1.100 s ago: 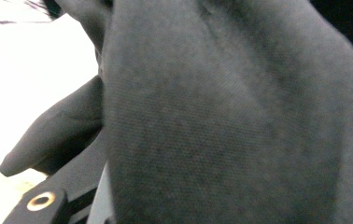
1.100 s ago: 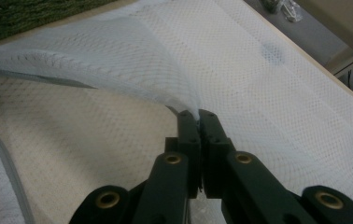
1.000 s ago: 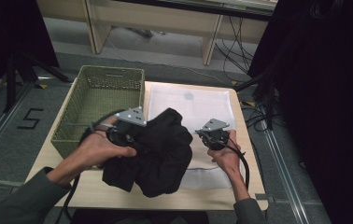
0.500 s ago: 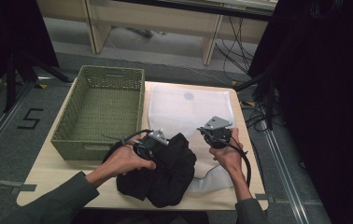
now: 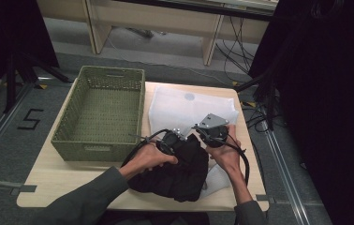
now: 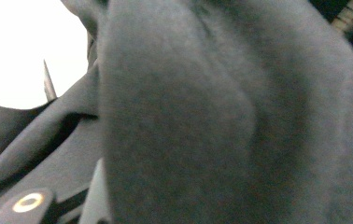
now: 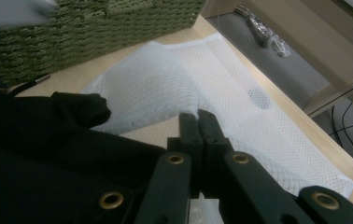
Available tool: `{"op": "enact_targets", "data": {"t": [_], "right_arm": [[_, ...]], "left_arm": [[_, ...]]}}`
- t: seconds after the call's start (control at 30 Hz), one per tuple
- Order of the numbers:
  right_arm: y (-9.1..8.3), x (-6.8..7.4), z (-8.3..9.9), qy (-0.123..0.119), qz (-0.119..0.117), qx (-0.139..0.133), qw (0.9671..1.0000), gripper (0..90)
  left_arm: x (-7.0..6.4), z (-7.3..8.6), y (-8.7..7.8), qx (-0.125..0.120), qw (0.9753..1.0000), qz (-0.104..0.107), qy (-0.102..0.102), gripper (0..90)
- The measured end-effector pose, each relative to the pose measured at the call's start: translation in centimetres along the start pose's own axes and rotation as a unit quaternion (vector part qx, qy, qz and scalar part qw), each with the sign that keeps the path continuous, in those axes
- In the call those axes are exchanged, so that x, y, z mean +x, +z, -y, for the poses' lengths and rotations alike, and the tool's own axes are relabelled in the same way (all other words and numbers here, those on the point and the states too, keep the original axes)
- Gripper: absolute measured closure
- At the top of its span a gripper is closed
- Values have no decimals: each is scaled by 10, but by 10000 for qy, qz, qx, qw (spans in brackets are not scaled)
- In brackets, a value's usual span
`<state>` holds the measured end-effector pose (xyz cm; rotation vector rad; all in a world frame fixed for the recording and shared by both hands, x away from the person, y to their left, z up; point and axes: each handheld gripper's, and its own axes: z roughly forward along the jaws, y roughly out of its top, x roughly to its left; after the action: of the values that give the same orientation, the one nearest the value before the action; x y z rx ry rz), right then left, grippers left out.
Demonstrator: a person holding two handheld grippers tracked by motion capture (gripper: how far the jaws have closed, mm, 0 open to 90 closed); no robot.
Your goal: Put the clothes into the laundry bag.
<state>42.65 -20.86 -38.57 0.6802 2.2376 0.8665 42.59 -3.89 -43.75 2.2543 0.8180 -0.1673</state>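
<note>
A black garment [image 5: 175,171] lies bunched at the table's front, partly over a white mesh bag [image 5: 184,105]. My left gripper [image 5: 176,138] sits at the garment's top edge, and the cloth [image 6: 212,116] drapes close over its camera and hides its jaw tips. It appears shut on the garment. Just to its right, my right gripper [image 5: 203,133] has its jaws pressed together [image 7: 200,122] on an edge of the mesh bag [image 7: 240,98], with the garment [image 7: 34,154] lying beside them.
An empty green woven basket [image 5: 102,140] stands on the table's left half, close to the garment and the left hand. Bare wooden tabletop [image 5: 58,183] shows in front of it. Cables trail from both grippers toward the front edge.
My left gripper has carried the black garment rightward and toward the front, away from the basket and onto the mesh bag. The right gripper has shifted slightly left, closer to the left one.
</note>
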Motion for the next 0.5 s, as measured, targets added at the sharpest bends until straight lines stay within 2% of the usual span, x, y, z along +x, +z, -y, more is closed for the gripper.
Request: {"op": "enact_targets", "data": {"t": [0.03, 0.07, 0.1, 0.13, 0.17, 0.2, 0.23, 0.3, 0.33, 0.37, 0.43, 0.47, 0.5], "right_arm": [[1, 1, 0, -90, -45, 5, 9999, 900], [2, 1, 1, -91, -53, 12, 9999, 900], [3, 2, 1, -72, -32, 10, 10000, 900], [4, 2, 2, -60, -52, 23, 10000, 900], [4, 3, 3, -46, -76, 49, 9999, 900], [5, 3, 3, -41, -73, 54, 10000, 900], [6, 2, 4, -62, -71, 48, 9999, 900], [7, 2, 4, -55, -181, 98, 9998, 900], [6, 2, 5, -55, -107, 62, 9999, 900], [5, 2, 5, 27, -77, 66, 9999, 900], [4, 1, 5, 45, -75, 55, 9999, 900], [4, 1, 5, 45, -75, 55, 9999, 900], [5, 2, 4, -20, -105, 69, 9999, 900]], "left_arm": [[3, -3, 4, -73, 9998, -24, -165, 486], [3, -3, 4, -73, 9998, -24, -165, 444], [8, -7, 8, -86, 9996, -169, -211, 390], [11, -9, 7, 52, 9997, -189, -111, 349], [11, -11, 5, 57, 9996, -194, -175, 284], [10, -11, 2, 1, 9997, -236, -110, 237], [8, -11, -3, -36, 9996, -263, -16, 224], [4, -10, -16, -203, 9994, -265, -91, 193], [2, -10, -24, -207, 9995, -205, -90, 178], [0, -9, -31, -205, 9996, -200, -63, 167], [-3, -4, -45, -123, 9996, -233, 64, 164], [-3, -4, -45, -123, 9996, -233, 64, 166], [-4, 2, -54, -51, 9993, -333, 175, 169]]}}
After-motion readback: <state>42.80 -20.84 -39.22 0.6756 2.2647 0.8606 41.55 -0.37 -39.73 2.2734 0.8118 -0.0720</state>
